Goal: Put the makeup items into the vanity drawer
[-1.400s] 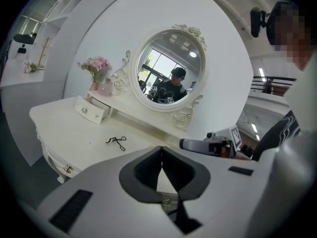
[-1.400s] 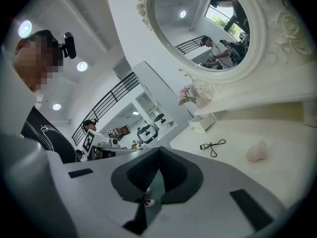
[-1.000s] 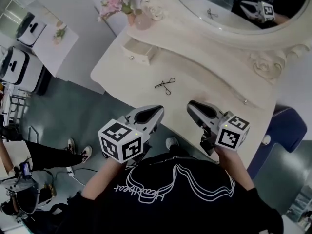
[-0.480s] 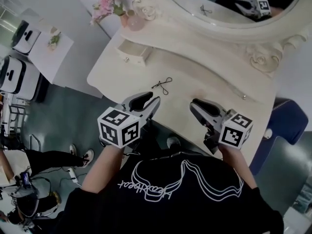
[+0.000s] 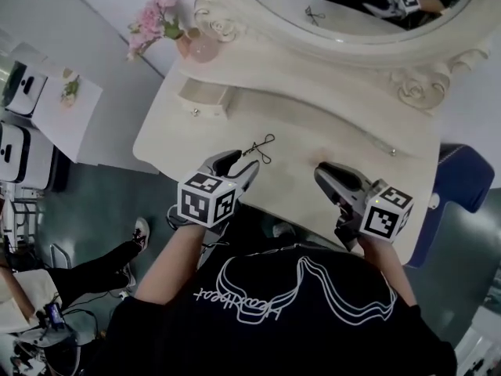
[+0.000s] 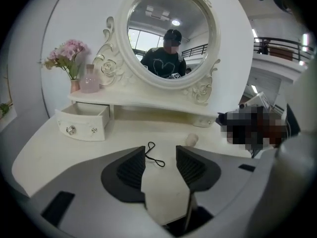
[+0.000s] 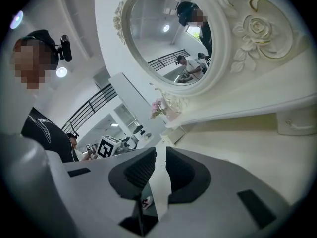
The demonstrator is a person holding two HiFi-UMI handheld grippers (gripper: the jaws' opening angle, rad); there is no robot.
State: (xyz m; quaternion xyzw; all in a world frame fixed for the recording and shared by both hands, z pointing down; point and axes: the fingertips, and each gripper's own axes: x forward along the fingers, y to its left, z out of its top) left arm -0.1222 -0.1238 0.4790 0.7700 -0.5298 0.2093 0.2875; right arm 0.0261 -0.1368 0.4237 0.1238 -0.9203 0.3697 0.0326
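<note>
A black eyelash curler (image 5: 261,147) lies on the cream vanity top (image 5: 164,135). My left gripper (image 5: 241,163) hovers just short of it, near the table's front edge. Its jaws are opening with nothing between them. In the left gripper view the curler (image 6: 154,155) lies just past the left gripper (image 6: 161,150). The small drawer (image 6: 81,120) at the back left stands open, and a small beige item (image 6: 191,140) rests further right. My right gripper (image 5: 325,169) hangs over the front right of the table. The right gripper (image 7: 161,152) shows a narrow empty gap.
An oval mirror (image 5: 344,22) in a carved frame rises behind the raised shelf. A pink vase with flowers (image 5: 168,18) stands on the shelf's left end. A blue chair (image 5: 454,186) sits to the table's right. A second small drawer (image 5: 391,151) at the right is closed.
My left gripper has moved forward toward the curler and its jaws have parted. My right gripper has stayed about where it was.
</note>
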